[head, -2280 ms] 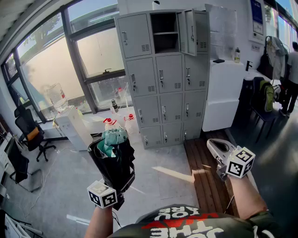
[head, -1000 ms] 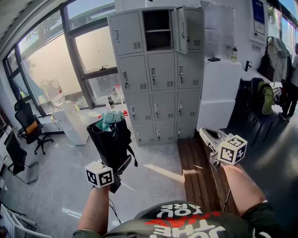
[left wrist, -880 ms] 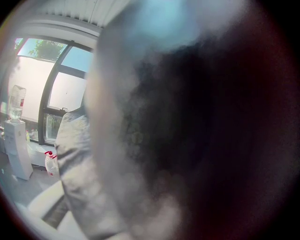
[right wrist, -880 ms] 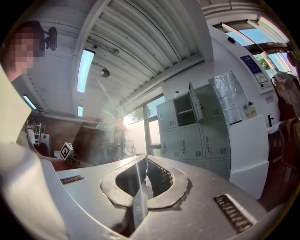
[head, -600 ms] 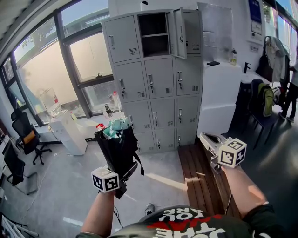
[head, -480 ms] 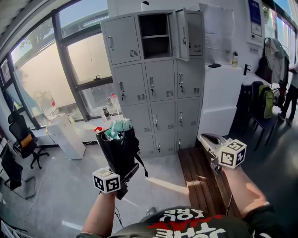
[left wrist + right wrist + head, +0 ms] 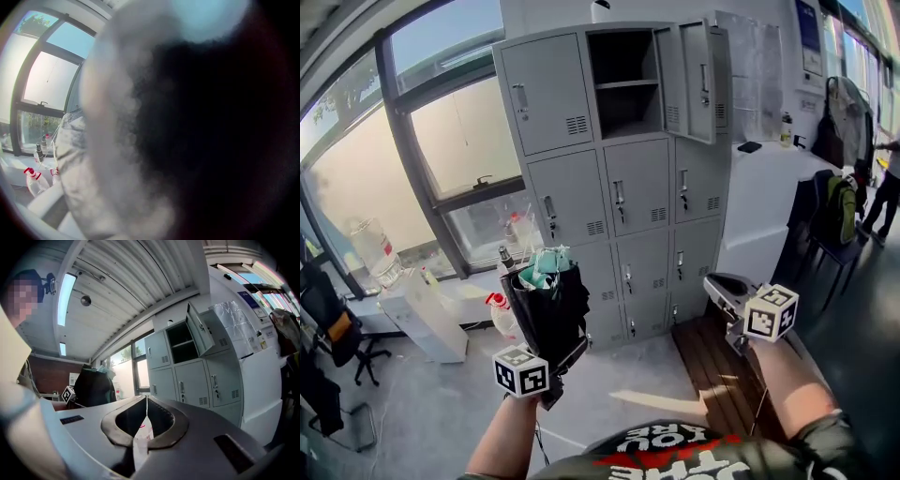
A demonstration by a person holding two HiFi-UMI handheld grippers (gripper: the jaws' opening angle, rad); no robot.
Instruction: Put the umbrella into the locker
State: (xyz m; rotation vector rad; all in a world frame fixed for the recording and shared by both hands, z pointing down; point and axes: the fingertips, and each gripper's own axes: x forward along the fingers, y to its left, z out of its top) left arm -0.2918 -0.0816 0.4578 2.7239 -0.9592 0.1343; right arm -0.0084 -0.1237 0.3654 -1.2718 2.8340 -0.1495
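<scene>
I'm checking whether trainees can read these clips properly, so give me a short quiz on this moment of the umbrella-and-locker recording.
1. Which tongs grip the black folded umbrella: A left, B right, C neither?
2. True or false: every door of the grey metal locker bank is shut.
3. Fill in: the right tongs are closed and ____.
Key: 1 A, the left tongs hold it upright. 2 False, the top middle compartment stands open. 3 Empty.
</scene>
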